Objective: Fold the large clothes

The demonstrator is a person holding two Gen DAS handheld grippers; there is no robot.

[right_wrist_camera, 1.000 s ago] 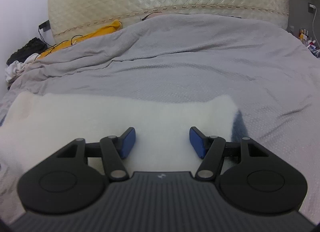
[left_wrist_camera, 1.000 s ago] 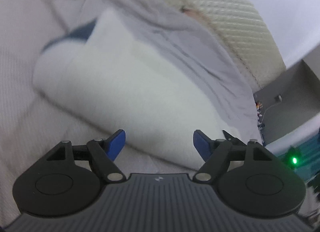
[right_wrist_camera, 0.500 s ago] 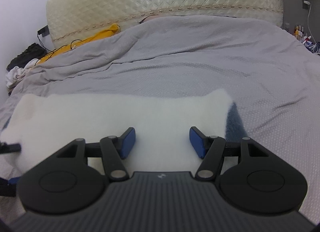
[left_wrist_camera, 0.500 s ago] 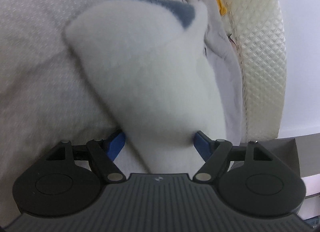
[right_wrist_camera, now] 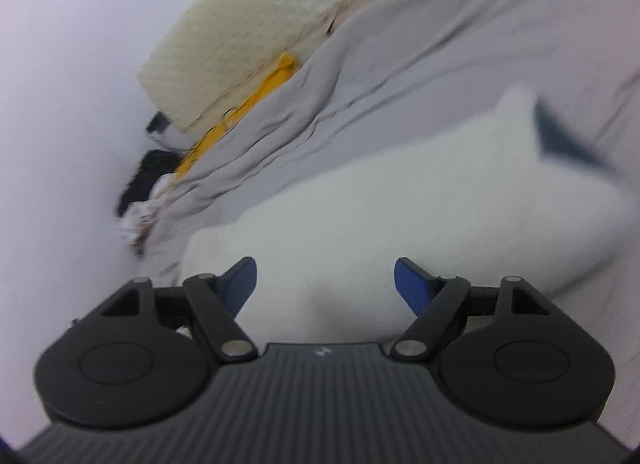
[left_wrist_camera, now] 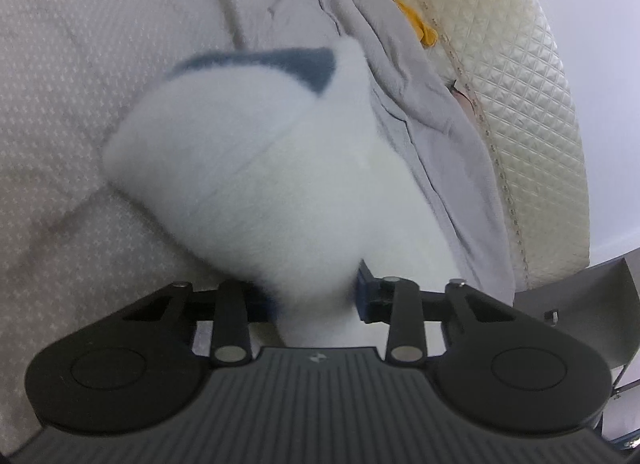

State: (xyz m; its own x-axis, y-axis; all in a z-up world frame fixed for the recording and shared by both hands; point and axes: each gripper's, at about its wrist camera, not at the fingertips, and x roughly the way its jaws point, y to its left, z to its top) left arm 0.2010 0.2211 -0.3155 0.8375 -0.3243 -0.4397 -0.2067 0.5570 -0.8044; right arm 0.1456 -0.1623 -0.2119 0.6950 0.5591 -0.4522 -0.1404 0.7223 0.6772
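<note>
A thick white fleece garment [left_wrist_camera: 256, 184] with a dark blue patch [left_wrist_camera: 308, 64] lies folded on the grey bed cover [left_wrist_camera: 80, 64]. My left gripper [left_wrist_camera: 316, 296] is closing, and its blue pads pinch the near end of the garment between them. In the right wrist view the same garment [right_wrist_camera: 420, 200] stretches across the bed, its blue patch [right_wrist_camera: 560, 136] at the far right. My right gripper [right_wrist_camera: 325, 276] is opening, its jaws wide. The white cloth lies just beyond the blue fingertips [right_wrist_camera: 412, 284], and they do not press on it.
A cream quilted headboard [left_wrist_camera: 520, 104] runs along the bed's far side, with a yellow item [right_wrist_camera: 256, 100] tucked beside it. A heap of dark and white clothes [right_wrist_camera: 148, 176] sits at the bed's far left corner. Grey cover [right_wrist_camera: 400, 64] lies rumpled around the garment.
The left gripper moved onto the garment's end and narrowed its jaws around the cloth. The right gripper rolled, tilting its view, and widened its jaws.
</note>
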